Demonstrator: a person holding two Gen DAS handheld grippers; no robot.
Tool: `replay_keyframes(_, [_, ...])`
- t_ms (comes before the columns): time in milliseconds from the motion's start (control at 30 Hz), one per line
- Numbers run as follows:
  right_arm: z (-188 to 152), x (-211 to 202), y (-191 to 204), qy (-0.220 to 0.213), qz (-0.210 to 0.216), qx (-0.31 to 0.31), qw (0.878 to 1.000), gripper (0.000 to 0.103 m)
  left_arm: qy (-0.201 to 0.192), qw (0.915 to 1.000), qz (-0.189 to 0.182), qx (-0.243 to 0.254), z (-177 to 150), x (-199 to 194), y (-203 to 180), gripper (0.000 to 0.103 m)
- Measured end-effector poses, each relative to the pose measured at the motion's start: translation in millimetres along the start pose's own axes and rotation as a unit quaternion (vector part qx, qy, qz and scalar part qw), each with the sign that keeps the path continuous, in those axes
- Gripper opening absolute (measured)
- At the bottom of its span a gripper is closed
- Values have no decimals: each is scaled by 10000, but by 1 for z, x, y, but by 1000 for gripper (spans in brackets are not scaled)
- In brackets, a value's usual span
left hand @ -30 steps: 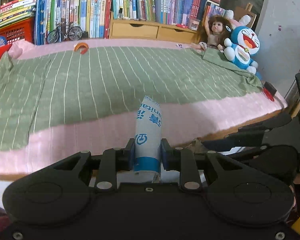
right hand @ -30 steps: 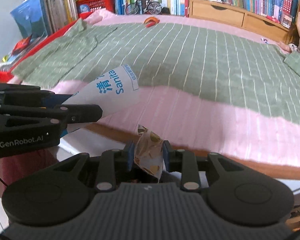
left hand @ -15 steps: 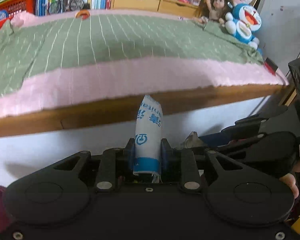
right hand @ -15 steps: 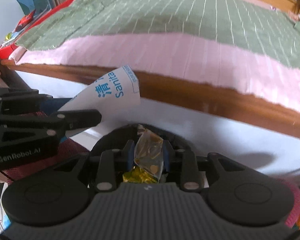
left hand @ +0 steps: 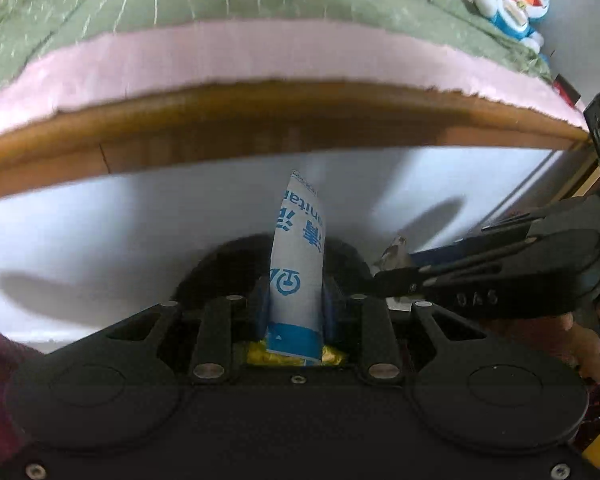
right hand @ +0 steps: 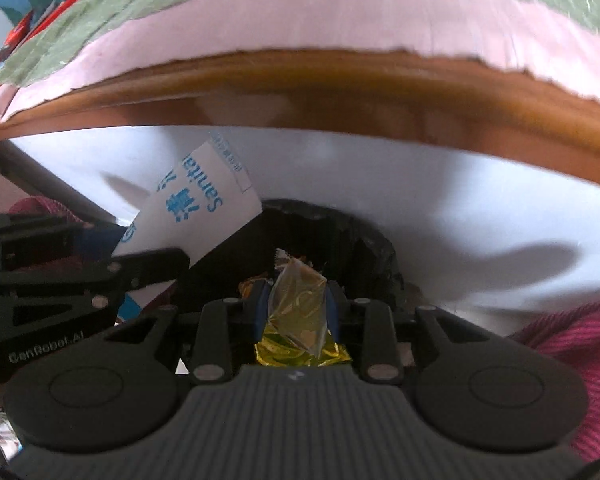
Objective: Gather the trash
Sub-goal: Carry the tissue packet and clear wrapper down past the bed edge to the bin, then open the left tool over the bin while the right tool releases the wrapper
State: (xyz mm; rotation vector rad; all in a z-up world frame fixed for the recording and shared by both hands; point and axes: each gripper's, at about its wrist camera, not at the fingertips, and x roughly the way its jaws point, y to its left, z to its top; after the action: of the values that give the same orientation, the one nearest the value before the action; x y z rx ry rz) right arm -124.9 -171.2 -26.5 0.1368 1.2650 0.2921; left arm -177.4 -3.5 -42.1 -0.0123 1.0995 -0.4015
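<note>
A: Left wrist view. What is reading poorly?

B: The black bin (left hand: 236,256) below the bed frame (left hand: 260,128) is showing only a dark curved rim; the left gripper (left hand: 296,304) body is covering the rest. The yellow wrapper (left hand: 332,356) inside it is cut off. The blue plush toy (left hand: 512,4), on the bed above the frame, is blurring.

A: Fingers?

B: They are standing narrow, pinching the white-and-blue paper packet (left hand: 298,264), which is standing upright over the bin. The right gripper (left hand: 396,276) is entering from the right, beside the bin.

A: Right wrist view?

B: The bin (right hand: 364,236) interior is staying dark. The frame (right hand: 340,92) is smearing.

A: Fingers?

B: The right gripper (right hand: 296,308) is clamping a clear crinkled wrapper (right hand: 298,300) over the bin mouth, above yellow wrappers (right hand: 296,354). The left gripper (right hand: 148,264) is holding the packet (right hand: 196,212) tilted over the bin's left rim.
</note>
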Motion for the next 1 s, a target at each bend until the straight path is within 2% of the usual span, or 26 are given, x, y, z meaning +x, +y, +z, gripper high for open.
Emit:
replay_keyframes(167, [-3, 19, -9, 211, 160, 339, 9991, 34, 467, 9983, -65, -349, -7, 26, 10, 25])
replay_keyframes(367, [0, 35, -17, 356, 211, 543, 9977, 35, 654, 9967, 56, -485, -10, 46, 17, 25])
replay_keyframes(467, [3, 39, -17, 400, 223, 582, 9973, 37, 690, 9963, 98, -494, -10, 51, 17, 26])
replay_keyframes(533, [4, 41, -16, 411, 193, 567, 9974, 38, 712, 9962, 148, -478, -12, 50, 18, 32])
replay_keyframes(600, [5, 44, -16, 419, 180, 565, 9974, 39, 721, 9961, 195, -478, -13, 49, 20, 34])
replay_keyframes(667, [5, 44, -17, 419, 174, 566, 9974, 47, 721, 9960, 231, -469, -14, 51, 19, 37])
replay_keyframes(767, [5, 43, -16, 401, 151, 538, 9976, 54, 748, 9956, 281, -480, -16, 52, 19, 42])
replay_keyframes(833, [5, 43, -15, 387, 124, 508, 9979, 55, 753, 9955, 313, -477, -16, 53, 18, 46])
replay_keyframes(1000, [4, 38, -14, 342, 129, 490, 9981, 55, 725, 9958, 337, -445, -17, 48, 19, 47])
